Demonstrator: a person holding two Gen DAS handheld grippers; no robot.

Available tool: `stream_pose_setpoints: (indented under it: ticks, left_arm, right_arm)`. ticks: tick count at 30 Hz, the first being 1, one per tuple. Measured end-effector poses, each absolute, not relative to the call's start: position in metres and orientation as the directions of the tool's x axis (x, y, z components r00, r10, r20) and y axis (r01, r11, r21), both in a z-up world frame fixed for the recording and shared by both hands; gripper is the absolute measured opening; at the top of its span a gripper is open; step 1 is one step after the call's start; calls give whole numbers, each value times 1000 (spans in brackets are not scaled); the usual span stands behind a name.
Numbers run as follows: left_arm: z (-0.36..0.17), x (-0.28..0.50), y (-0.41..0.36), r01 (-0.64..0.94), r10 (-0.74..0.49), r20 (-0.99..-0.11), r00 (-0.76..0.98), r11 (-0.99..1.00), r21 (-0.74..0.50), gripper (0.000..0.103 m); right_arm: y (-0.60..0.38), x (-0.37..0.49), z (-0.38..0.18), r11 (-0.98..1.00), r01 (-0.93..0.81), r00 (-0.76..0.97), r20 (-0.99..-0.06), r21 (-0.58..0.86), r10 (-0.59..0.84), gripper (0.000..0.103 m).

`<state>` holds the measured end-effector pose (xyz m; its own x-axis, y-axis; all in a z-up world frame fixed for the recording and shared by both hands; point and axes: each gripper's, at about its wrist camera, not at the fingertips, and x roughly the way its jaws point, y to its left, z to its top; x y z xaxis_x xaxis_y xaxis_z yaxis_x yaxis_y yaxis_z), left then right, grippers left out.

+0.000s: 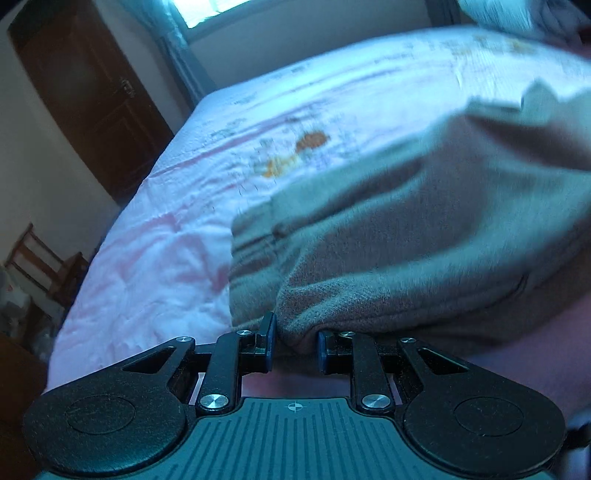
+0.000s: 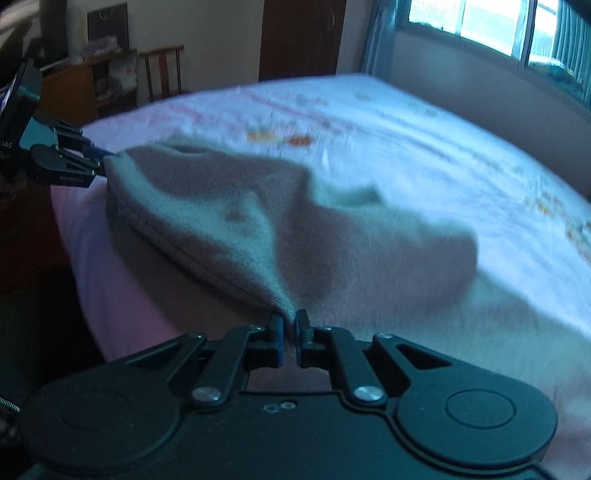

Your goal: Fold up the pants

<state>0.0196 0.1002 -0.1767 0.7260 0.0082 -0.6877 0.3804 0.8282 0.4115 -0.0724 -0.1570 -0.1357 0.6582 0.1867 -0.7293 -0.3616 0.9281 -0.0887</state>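
Grey fleece: the pants (image 1: pixel 406 229) fill the right half of the left wrist view, lifted and bunched above a bed.
Left gripper (image 1: pixel 295 343): jaws stand a little apart with a thick fold of the pants' edge pinched between the blue pads; the cloth bulges out just above the fingertips.
Pants' far end, left wrist view: it runs off the right edge of the picture, so its full length is cut off; the ribbed band at its left side is smeared.
Bedspread (image 1: pixel 192 206): white and pink with an orange print that is too blurred to read.
Door (image 1: pixel 92 99): dark wood, at the far left behind the bed, its top cut by the round edge of the lens.
Chair (image 1: pixel 40 258): wooden, low at the left, partly hidden by the bed's corner.

Right wrist view, pants (image 2: pixel 266 229): the grey cloth sags between the two grippers, its seamed edge hanging above the bedspread (image 2: pixel 424 155); its far part lies on the bed, blurred.
Right gripper (image 2: pixel 290 328): jaws closed tight on a thin corner of the pants, almost no gap between the pads.
Left gripper seen from here (image 2: pixel 98 158): at the left edge, fingertips on the opposite corner; the hand behind it is cut off.
Window (image 2: pixel 480 26): bright, top right, detail washed out.
Shelf (image 2: pixel 103 77): cluttered, contents indistinct.
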Motion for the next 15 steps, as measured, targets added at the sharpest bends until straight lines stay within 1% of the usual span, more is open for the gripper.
stream_pose_setpoints:
  ticks: [2, 4, 6, 8, 10, 12, 13, 14, 15]
  left_arm:
    - [-176, 18, 98, 364, 20, -680, 733, 833, 417, 23]
    - [-169, 18, 105, 339, 3, -699, 715, 873, 350, 25]
    - [-162, 18, 121, 292, -24, -732, 681, 925, 241, 28]
    - [-155, 17, 143, 216, -66, -761, 646, 971, 99, 29]
    - [-148, 14, 160, 122, -87, -771, 631, 992, -12, 31]
    - [-144, 13, 174, 37, -125, -772, 623, 991, -131, 37]
    - [-143, 14, 179, -7, -141, -772, 619, 983, -186, 44]
    - [-142, 16, 183, -49, -160, -768, 620, 969, -242, 47]
    - [-144, 15, 188, -84, -184, -761, 622, 951, -299, 48]
  right_arm:
    - [-153, -72, -147, 926, -361, 645, -747, -109, 163, 0]
    - [-147, -72, -151, 922, -365, 640, -754, -127, 150, 1]
    - [-146, -72, -149, 928, -355, 642, -751, -114, 153, 9]
    - [-150, -75, -144, 934, -344, 646, -746, -96, 161, 11]
    - [-154, -80, -140, 938, -338, 652, -738, -76, 175, 13]
    - [-162, -86, -137, 944, -324, 660, -730, -59, 181, 19]
    - [-166, -89, -135, 950, -310, 664, -725, -45, 182, 19]
    - [-171, -92, -133, 957, -289, 668, -721, -21, 186, 20]
    - [-178, -93, -131, 965, -263, 669, -718, 12, 191, 21]
